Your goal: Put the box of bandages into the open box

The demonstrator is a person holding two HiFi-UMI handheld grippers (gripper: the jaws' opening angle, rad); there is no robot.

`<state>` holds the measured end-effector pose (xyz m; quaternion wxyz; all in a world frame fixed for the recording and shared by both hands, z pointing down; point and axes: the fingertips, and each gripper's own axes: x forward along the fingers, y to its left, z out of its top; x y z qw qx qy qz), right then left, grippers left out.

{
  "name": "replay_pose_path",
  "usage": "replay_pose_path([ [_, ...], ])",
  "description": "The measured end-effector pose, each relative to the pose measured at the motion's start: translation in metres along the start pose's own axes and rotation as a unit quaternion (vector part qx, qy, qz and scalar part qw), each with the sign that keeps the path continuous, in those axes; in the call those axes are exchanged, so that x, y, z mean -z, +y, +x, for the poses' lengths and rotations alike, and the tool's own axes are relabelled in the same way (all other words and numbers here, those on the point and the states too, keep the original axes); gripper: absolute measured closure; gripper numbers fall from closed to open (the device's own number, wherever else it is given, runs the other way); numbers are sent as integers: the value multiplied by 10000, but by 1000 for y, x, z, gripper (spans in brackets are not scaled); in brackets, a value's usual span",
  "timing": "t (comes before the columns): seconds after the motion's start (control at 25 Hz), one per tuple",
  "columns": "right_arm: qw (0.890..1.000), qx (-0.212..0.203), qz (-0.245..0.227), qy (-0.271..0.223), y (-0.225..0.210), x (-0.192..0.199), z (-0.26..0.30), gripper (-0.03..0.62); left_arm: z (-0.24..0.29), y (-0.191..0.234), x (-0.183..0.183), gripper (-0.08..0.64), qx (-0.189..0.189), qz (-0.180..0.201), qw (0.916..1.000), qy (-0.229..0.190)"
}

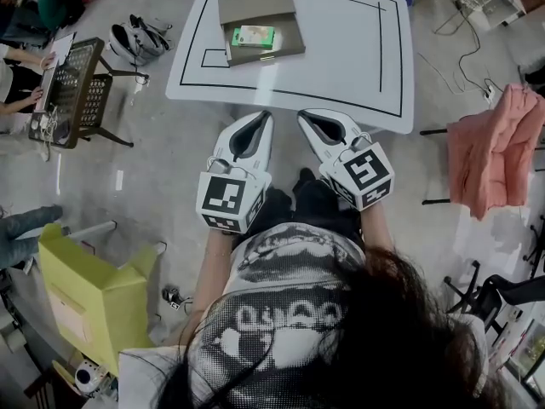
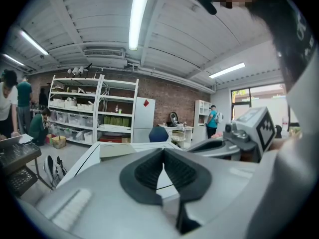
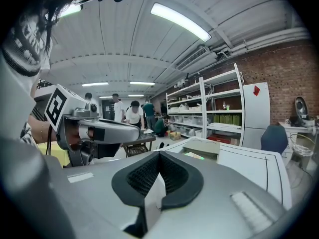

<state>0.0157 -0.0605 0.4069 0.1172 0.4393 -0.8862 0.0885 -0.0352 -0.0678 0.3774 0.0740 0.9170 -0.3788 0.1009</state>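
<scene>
A brown cardboard open box point(image 1: 285, 32) lies at the far side of the white table point(image 1: 349, 49), its lid point(image 1: 255, 0) folded back. The green box of bandages point(image 1: 254, 36) appears to lie inside its tray. In the right gripper view the open box point(image 3: 205, 146) shows ahead with the green box of bandages point(image 3: 195, 156) in it. My left gripper point(image 1: 266, 116) and right gripper point(image 1: 301, 115) hover side by side at the table's near edge, well short of the box. Both are shut with nothing between the pads. In their own views the left gripper point(image 2: 162, 151) and right gripper point(image 3: 159, 154) have jaws that meet.
A black mesh chair point(image 1: 75, 92) and a bag point(image 1: 140, 37) stand on the floor left of the table. A yellow carton point(image 1: 89, 292) sits at the lower left. A pink cloth point(image 1: 498, 147) hangs over a chair on the right. People stand by shelves point(image 3: 219, 108) behind.
</scene>
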Motion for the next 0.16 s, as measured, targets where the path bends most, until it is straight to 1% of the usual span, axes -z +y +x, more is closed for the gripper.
replay_pose_path([
  [0.16, 10000, 9, 1, -19, -4, -2, 3, 600, 2, 2, -2, 560, -8, 11, 10000, -25],
])
